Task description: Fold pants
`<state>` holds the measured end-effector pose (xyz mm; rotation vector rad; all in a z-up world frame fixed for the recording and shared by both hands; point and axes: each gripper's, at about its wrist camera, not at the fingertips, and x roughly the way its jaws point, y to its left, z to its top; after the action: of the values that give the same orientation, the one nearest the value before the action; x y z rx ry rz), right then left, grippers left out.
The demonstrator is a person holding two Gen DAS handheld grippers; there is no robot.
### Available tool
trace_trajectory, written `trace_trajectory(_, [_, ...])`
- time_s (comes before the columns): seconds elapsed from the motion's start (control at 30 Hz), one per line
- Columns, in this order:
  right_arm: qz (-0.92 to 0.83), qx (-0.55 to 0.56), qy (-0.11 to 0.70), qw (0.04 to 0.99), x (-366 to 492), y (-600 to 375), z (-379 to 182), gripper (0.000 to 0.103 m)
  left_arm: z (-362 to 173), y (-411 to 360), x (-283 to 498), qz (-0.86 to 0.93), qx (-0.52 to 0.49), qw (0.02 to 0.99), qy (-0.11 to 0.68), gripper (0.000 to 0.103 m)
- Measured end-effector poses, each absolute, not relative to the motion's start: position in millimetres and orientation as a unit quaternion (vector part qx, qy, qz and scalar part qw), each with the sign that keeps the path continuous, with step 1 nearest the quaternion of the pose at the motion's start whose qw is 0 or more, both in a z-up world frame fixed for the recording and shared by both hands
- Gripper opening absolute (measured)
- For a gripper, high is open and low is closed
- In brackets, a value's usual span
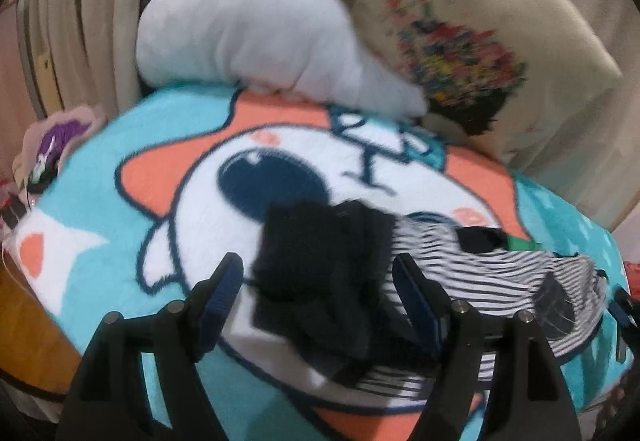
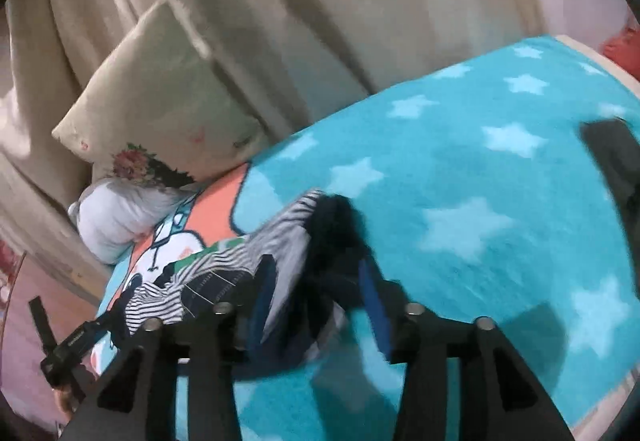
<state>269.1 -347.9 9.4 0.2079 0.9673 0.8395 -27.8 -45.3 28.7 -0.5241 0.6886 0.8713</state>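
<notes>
The pants (image 1: 472, 261) are white with thin dark stripes and have black cuffs. They lie bunched on a turquoise cartoon blanket (image 1: 100, 177). My left gripper (image 1: 318, 275) is open, and a black cuff end (image 1: 312, 265) lies between its fingers. In the right wrist view the striped pants (image 2: 240, 261) run to the left, and the other black end (image 2: 336, 225) sits between the open fingers of my right gripper (image 2: 316, 277). The frames are blurred, so I cannot tell whether either gripper touches the cloth.
A grey plush pillow (image 1: 256, 29) and a beige printed cushion (image 1: 472, 25) lie at the far edge against beige curtains (image 2: 320, 1). The left gripper (image 2: 68, 345) shows at lower left. A dark object (image 2: 612, 161) lies at the right on the starred blanket (image 2: 480, 169).
</notes>
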Motion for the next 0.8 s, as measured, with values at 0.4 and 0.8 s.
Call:
trace_trajectory(0.4, [0.419,0.162,0.429,0.783,259,-384,16,0.011,53,-107,45,0.332,-0.161,0.865,0.340,0.076])
trace_trajectory(0.8, [0.351,0.101,0.478,0.799,271,-391,-11,0.025,-9,-178,143,0.187,-0.138,0.872,0.432,0.076])
